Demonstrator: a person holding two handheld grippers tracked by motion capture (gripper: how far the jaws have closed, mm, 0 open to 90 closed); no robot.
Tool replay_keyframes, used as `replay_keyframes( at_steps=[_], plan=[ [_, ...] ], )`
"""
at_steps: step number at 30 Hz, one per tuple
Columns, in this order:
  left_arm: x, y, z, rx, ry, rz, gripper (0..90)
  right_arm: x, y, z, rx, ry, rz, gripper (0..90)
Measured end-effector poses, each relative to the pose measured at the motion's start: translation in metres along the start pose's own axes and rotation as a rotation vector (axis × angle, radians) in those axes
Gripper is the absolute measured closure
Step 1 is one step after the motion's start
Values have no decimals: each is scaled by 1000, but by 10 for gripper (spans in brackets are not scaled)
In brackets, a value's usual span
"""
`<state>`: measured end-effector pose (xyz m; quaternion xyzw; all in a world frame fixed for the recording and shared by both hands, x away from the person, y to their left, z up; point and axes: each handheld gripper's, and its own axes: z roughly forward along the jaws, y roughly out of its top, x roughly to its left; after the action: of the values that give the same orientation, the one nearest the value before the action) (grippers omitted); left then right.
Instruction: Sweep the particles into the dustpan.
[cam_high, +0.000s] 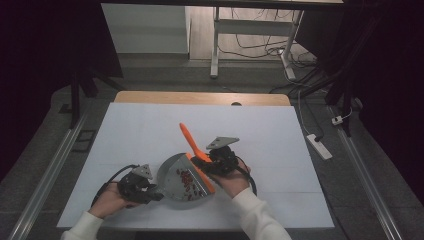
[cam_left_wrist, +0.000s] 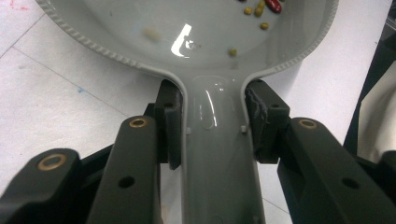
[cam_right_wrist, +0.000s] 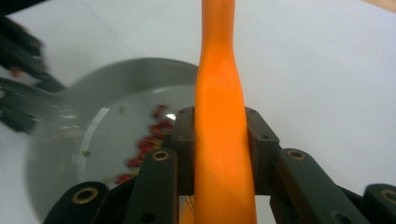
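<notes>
A grey dustpan (cam_high: 172, 175) lies on the white table top near the front, with small red and yellow beans (cam_high: 187, 180) inside it. My left gripper (cam_high: 150, 192) is shut on the dustpan handle (cam_left_wrist: 217, 163), its pads pressed against both sides. The pan's bowl (cam_left_wrist: 140, 28) holds a few beans (cam_left_wrist: 261, 9) just ahead of that gripper. My right gripper (cam_high: 212, 160) is shut on the orange brush (cam_high: 189, 137), whose handle (cam_right_wrist: 219, 116) runs up between the jaws. The brush's lower edge sits at the dustpan's right rim. In the right gripper view, red beans (cam_right_wrist: 149, 140) lie in the dustpan (cam_right_wrist: 70, 140) to the left.
The white table top (cam_high: 150, 125) has open surface at the back and on both sides. A wooden edge (cam_high: 200, 97) borders the far side. Beyond it are table legs and cables on the floor (cam_high: 260, 50). A power strip (cam_high: 320, 146) lies off the right edge.
</notes>
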<state>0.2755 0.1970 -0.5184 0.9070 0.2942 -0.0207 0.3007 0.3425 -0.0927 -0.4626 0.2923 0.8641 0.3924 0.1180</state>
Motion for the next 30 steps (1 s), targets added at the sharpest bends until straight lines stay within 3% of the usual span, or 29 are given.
replay_keyframes(
  at_steps=[5,10,14,16,19,21,24,28,30],
  plan=[
    [0,0,0,-2,5,-1,619,-21,-10,-10,14,-80,26,702],
    [-1,0,1,3,7,3,619,-39,-15,3,69,-129,39,702],
    [-1,0,1,-1,12,2,620,-36,-13,21,87,-79,52,702],
    [-2,1,2,-5,16,-2,620,-27,-12,25,80,-43,53,702],
    [-3,0,3,-9,15,-5,619,-13,-11,28,79,-16,18,700],
    [-3,0,3,-10,14,-6,619,-5,-11,28,70,-10,7,701],
    [-3,0,3,-12,19,-10,620,0,-13,25,40,45,33,702],
    [-3,0,3,-18,25,-10,620,-3,-13,18,6,77,39,702],
    [-3,0,3,-22,26,-12,620,-8,-13,11,-19,69,53,702]
  ],
)
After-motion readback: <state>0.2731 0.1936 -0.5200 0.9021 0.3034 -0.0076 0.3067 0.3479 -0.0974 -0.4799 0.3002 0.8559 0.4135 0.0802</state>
